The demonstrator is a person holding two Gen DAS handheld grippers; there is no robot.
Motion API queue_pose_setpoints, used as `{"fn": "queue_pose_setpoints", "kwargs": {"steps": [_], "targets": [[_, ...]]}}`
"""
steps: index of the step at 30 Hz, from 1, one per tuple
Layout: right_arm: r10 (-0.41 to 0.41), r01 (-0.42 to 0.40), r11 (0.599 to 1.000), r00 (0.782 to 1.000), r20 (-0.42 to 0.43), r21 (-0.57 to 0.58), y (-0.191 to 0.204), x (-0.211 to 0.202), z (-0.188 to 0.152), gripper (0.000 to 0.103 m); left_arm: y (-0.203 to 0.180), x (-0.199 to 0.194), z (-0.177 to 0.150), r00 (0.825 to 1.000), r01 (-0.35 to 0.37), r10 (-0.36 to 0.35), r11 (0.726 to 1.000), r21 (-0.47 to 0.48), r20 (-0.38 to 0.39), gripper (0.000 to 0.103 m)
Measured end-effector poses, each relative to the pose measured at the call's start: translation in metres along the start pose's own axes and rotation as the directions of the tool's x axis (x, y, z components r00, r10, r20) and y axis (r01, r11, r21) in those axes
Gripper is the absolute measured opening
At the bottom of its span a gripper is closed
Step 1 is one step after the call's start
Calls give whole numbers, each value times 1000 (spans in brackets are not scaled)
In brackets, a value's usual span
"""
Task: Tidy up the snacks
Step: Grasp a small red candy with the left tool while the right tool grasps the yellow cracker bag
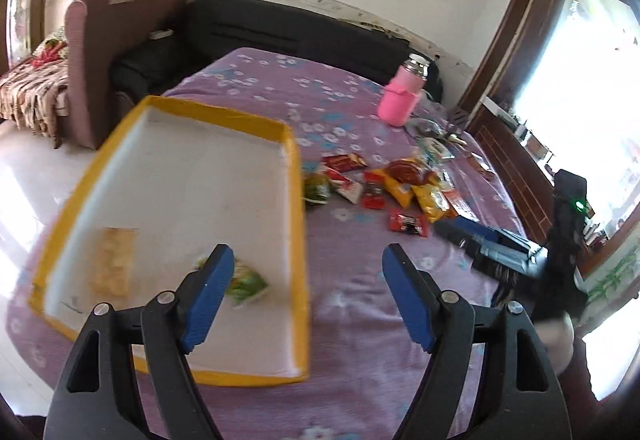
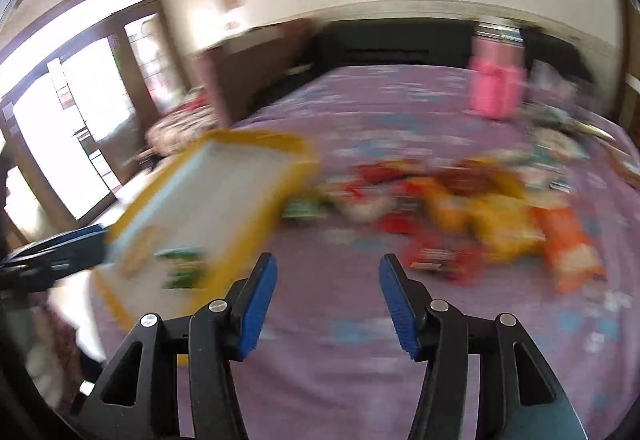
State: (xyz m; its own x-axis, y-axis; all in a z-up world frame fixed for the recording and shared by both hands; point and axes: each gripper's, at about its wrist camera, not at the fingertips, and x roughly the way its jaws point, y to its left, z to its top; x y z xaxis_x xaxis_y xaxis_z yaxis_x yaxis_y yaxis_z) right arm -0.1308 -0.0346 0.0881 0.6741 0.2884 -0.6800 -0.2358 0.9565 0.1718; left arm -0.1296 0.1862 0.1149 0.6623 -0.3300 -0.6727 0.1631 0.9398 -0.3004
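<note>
Holding both hand-held grippers, left (image 1: 308, 260) and right (image 2: 328, 272), spread and empty above the bed (image 1: 352, 304); green packet (image 1: 246, 282) lying in the tray (image 1: 298, 176).

Daylight floods in from a blown-out window (image 1: 580, 88), leaving glare on the pale floor (image 1: 24, 192). Fisheye curvature bends walls and darkens the corners. The left wrist view is mostly sharp; the right wrist view is heavily motion-blurred, smearing the snack packets (image 2: 460, 216).
</note>
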Motion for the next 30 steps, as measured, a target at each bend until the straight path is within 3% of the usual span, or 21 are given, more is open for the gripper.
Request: {"fn": "queue_pose_setpoints", "kwargs": {"steps": [4, 7, 15, 19, 24, 30], "targets": [[-123, 124, 985, 992, -17, 122, -76, -4, 3, 57, -22, 22, -3, 998, -15, 19, 997, 70, -61, 77], [-143, 147, 975, 989, -34, 164, -108, 2, 6, 57, -35, 36, -8, 996, -22, 31, 994, 103, -88, 77], [-157, 164, 981, 985, -72, 103, -113, 57, 28, 59, -52, 55, -11, 991, -36, 55, 988, 147, -125, 76], [-226, 233, 971, 969, -99, 57, -108, 86, 32, 64, -60, 61, -9, 988, -87, 110, 978, 192, -113, 77], [-266, 269, 963, 959, -99, 15, -106, 90, 29, 55, -72, 72, -10, 981, -137, 168, 957, 257, -101, 77], [-228, 234, 970, 969, -93, 71, -124, 87, 27, 58, -80, 85, -14, 974, -145, 186, 949, 281, -127, 76]]}}
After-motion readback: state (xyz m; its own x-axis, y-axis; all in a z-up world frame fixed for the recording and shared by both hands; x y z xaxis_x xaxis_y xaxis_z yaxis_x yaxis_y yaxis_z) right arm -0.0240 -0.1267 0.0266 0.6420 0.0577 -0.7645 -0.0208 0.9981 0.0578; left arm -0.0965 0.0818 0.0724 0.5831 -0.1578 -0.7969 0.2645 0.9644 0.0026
